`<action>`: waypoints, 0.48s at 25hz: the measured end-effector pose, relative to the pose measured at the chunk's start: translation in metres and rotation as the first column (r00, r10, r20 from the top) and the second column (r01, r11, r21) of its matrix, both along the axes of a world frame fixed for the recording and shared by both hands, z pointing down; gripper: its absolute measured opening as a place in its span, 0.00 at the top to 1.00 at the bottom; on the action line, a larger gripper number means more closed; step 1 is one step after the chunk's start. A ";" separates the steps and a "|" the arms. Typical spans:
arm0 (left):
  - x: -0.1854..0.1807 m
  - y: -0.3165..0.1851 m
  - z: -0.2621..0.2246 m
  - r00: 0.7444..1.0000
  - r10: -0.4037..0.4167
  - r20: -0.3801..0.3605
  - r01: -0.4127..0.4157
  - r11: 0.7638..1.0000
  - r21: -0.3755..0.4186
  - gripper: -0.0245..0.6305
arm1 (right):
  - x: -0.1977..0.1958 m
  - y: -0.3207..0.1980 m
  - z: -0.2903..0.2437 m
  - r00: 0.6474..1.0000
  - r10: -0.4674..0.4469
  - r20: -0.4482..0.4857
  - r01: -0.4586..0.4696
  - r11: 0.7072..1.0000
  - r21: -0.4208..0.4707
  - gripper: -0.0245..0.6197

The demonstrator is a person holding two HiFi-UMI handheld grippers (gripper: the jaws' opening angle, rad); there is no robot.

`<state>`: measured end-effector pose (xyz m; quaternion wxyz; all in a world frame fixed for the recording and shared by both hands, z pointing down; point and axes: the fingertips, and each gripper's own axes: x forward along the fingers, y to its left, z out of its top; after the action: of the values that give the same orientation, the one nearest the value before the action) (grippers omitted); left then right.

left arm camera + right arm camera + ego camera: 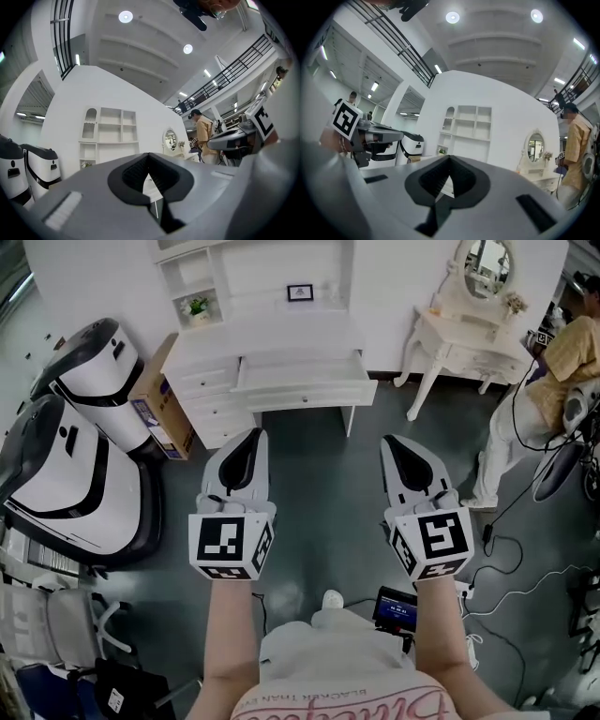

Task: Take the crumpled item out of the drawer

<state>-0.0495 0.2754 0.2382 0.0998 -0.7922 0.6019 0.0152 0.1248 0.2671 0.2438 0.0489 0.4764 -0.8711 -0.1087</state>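
- The left gripper is held level over the dark floor. It points forward at the white desk, and its marker cube faces the head camera.
- The left gripper view shows its jaws pressed together at the tips with nothing between them.
- The right gripper sits beside the left one at about the same height. It is angled slightly inward, and its own marker cube faces up.
- Its jaws are also closed tip to tip and empty, as the right gripper view shows.
- Both bare forearms reach forward from the body, roughly parallel and apart.
- The desk's drawers lie ahead of both grippers, well apart from them. The crumpled item cannot be made out in any view.
- A cardboard box leans against the desk's left side.
- A dressing table with an oval mirror stands to the right, and a person in a yellow top is near it.
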 end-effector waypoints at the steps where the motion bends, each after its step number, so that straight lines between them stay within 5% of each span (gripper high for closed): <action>1: 0.004 -0.008 0.002 1.000 -0.002 0.001 0.002 1.000 -0.004 0.95 | 0.002 -0.008 0.000 1.000 -0.008 -0.004 0.008 1.000 0.000 0.95; 12: 0.009 -0.080 0.015 1.000 0.028 0.008 -0.028 0.999 -0.022 0.95 | 0.008 -0.086 0.009 1.000 -0.017 -0.006 0.017 1.000 -0.023 0.95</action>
<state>-0.0401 0.1952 0.2535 0.0932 -0.8018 0.5903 0.0067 0.1324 0.1809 0.2530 0.0563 0.4681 -0.8761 -0.1008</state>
